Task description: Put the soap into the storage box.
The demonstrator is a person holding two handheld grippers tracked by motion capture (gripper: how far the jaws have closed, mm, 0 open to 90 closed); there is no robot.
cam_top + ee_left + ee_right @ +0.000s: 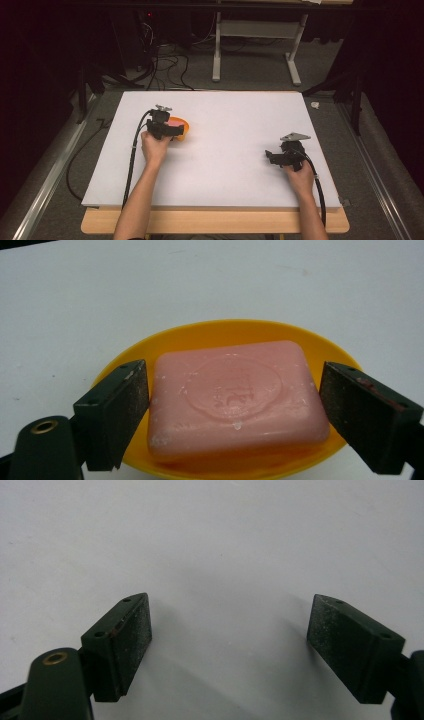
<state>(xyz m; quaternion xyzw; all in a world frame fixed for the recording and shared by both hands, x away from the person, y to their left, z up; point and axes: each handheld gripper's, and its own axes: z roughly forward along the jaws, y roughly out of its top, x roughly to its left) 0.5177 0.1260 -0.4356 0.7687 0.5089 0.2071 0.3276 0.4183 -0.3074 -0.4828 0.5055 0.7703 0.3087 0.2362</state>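
Note:
A pink bar of soap with an embossed oval lies in a shallow orange dish on the white tabletop. My left gripper is open, one jaw on each side of the soap. The left jaw sits close against the bar's edge, and a narrow gap shows at the right jaw. From above, the left gripper covers part of the dish and the soap. Over bare table at the right, my right gripper is open with nothing between its jaws.
The white board rests on a wooden table whose edge shows at the front. Cables trail from both grippers toward the person. Beyond the table are grey floor, loose cables and a white desk frame.

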